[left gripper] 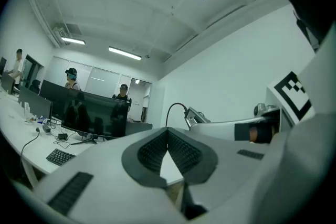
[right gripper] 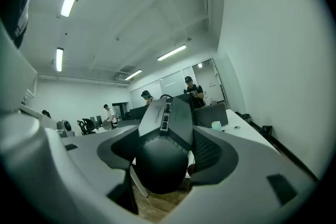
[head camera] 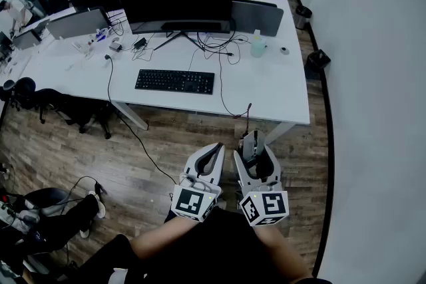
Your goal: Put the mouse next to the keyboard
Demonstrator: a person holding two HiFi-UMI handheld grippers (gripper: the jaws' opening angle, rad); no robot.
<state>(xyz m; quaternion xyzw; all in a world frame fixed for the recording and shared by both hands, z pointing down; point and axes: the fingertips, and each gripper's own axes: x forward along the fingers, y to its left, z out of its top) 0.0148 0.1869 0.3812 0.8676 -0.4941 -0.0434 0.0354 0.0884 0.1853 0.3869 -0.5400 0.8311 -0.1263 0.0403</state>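
A dark grey wired mouse [right gripper: 157,165] sits between the jaws of my right gripper [right gripper: 168,136], which is shut on it and held in the air over the wooden floor. In the head view the mouse [head camera: 252,142] and right gripper [head camera: 255,148] are near the front edge of the white desk [head camera: 279,93], and the mouse cable rises to that edge. The black keyboard [head camera: 174,81] lies on the desk, ahead and to the left. My left gripper [head camera: 214,151] hangs beside the right one, its pads [left gripper: 184,152] touching at the tip with nothing between them.
A wide black monitor [head camera: 176,2] stands behind the keyboard among loose cables. A pale bottle [head camera: 258,46] is at the desk's right. Bins [head camera: 317,62] stand by the white wall on the right. Chairs [head camera: 73,110] and people are at the left and back.
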